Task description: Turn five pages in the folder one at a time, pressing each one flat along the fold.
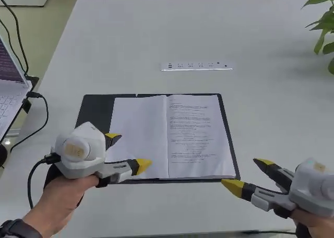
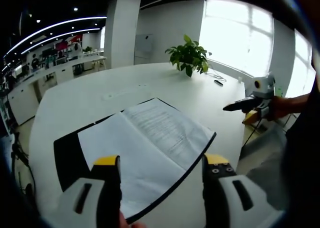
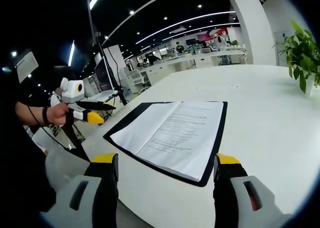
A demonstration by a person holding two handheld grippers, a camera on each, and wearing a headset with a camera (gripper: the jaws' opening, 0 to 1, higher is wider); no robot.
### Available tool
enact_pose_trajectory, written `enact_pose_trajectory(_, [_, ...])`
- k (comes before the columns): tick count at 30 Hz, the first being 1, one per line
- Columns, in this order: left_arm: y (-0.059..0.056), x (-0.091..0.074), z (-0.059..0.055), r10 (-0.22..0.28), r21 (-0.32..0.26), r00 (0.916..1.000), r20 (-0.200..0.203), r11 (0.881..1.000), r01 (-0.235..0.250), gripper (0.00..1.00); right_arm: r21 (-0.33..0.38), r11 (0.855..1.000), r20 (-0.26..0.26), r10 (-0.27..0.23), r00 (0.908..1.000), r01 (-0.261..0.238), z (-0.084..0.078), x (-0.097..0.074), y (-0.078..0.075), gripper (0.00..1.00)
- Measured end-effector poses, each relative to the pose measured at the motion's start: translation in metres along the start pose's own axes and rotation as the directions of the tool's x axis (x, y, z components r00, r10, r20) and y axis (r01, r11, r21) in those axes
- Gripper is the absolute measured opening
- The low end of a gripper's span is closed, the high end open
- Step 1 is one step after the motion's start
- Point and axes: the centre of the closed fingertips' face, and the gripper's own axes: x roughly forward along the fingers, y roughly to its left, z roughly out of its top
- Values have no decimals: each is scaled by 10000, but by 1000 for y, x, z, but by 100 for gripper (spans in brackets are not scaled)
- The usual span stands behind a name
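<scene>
Both claws are spread wide with nothing in them. The left gripper (image 1: 129, 151) hovers by the near-left corner of the folder (image 1: 95, 110), over the bottom of the blank left page (image 1: 139, 133); I can't tell if it's actually touching the paper. The right gripper (image 1: 248, 174) hangs over bare table (image 1: 156, 34) just off the near-right corner, clear of the folder.

The folder lies open in the middle of the table in front of the person, with the printed right page (image 1: 195, 131) flat and no sheet lifted or curling. As for progress, there's honestly no way to count turned pages from this. My guess is we're between turns: nothing is mid-flip, and the right claw looks lined up to pick the next sheet's corner.
</scene>
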Motion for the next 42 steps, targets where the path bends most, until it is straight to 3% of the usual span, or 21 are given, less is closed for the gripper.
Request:
enact_pose_trajectory(7, [-18, 38, 12, -657, 603, 9976, -222, 9959, 670, 66, 122, 9999, 119, -44, 9999, 42, 2, -5, -1, 77])
enact_pose_trajectory(10, [-21, 52, 16, -766, 681, 9967, -255, 9946, 781, 66, 187, 9998, 86, -20, 10000, 18, 1, -6, -2, 78])
enact_pose_trajectory(18, [-42, 88, 29, -1206, 934, 9922, -324, 9880, 1231, 65, 233, 9997, 147, -114, 9998, 111, 3, -11, -4, 78])
enact_pose_trajectory(34, [-80, 155, 30, -1808, 1391, 9790, -941, 9713, 1928, 66, 403, 9989, 215, -236, 9995, 227, 6, -15, -10, 78])
enact_pose_trajectory(42, [-93, 182, 14, -1783, 1728, 9722, -1517, 9637, 2037, 68, 415, 9989, 249, -236, 9994, 226, 6, -16, -15, 78])
